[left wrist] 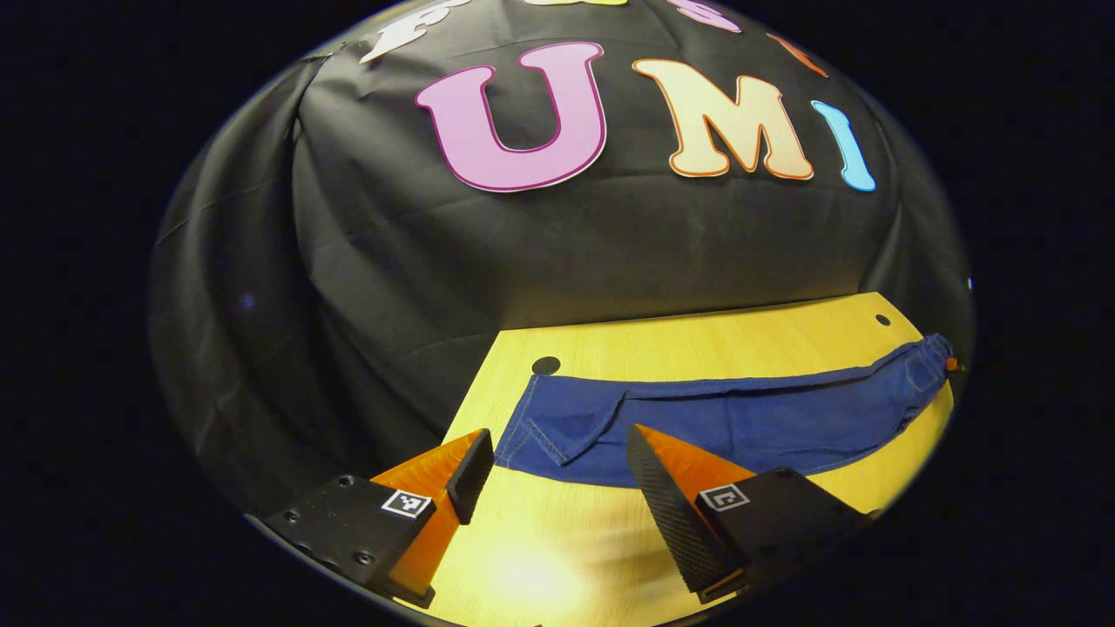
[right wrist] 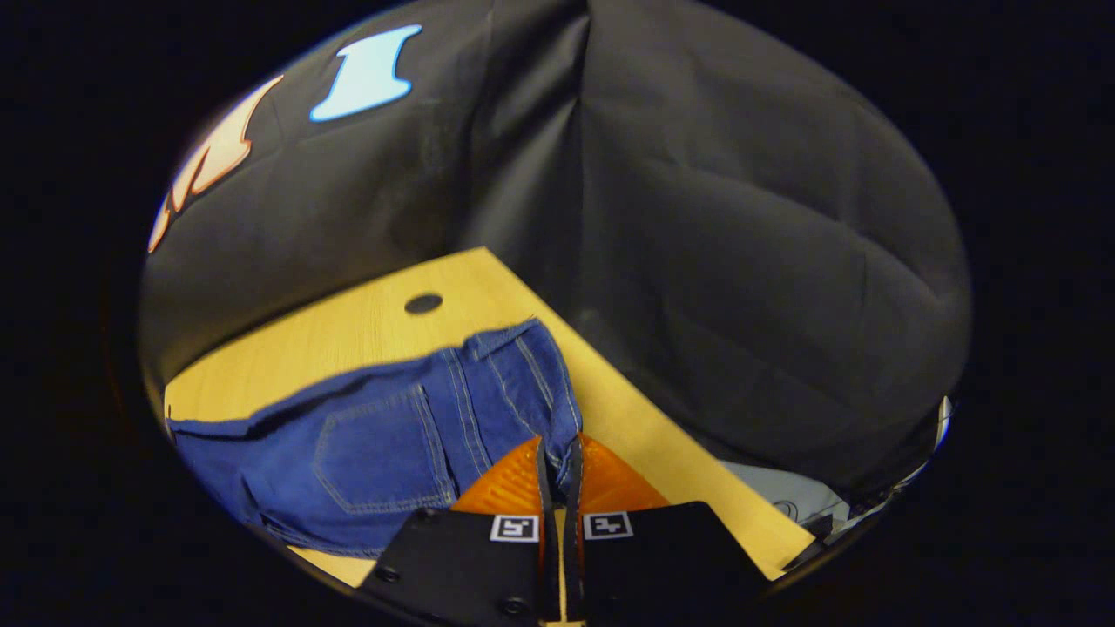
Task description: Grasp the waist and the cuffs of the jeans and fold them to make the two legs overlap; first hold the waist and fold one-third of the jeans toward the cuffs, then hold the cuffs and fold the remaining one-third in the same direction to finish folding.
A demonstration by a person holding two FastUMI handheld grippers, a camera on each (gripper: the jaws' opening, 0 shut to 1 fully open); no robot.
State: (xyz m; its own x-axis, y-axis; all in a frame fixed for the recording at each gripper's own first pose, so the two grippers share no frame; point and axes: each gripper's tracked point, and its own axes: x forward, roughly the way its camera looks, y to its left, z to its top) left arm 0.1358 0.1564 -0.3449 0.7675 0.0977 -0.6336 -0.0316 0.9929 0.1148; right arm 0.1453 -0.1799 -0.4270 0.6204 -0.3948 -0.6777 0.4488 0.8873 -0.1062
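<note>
From where I sit, the biggest thing around me is the black cloth wall of the booth, hanging in creases behind and to both sides of the work area; in the right gripper view it meets at a fold in the far corner. Below it lies the pale wooden surface, with a dark round hole near its far left corner and a smaller one near its far right. In the right gripper view I see one such hole just beyond the denim, and the surface's right edge running off toward the near right.

I see no containers here; everything sits straight on the surface.

The jeans are spread flat and lengthwise across the surface, left to right. In the left gripper view the cuffs are at the near left, one hem turned over on itself, and the waist reaches the far right edge. In the right gripper view the back pocket faces up and the waistband lies close to the surface's right edge.

My left tongs stand wide apart, hovering just short of the cuff end with nothing between them. My right tongs are narrowed to a slit, and the waistband edge runs down into that slit, so they are pinching the denim at the waist
</note>
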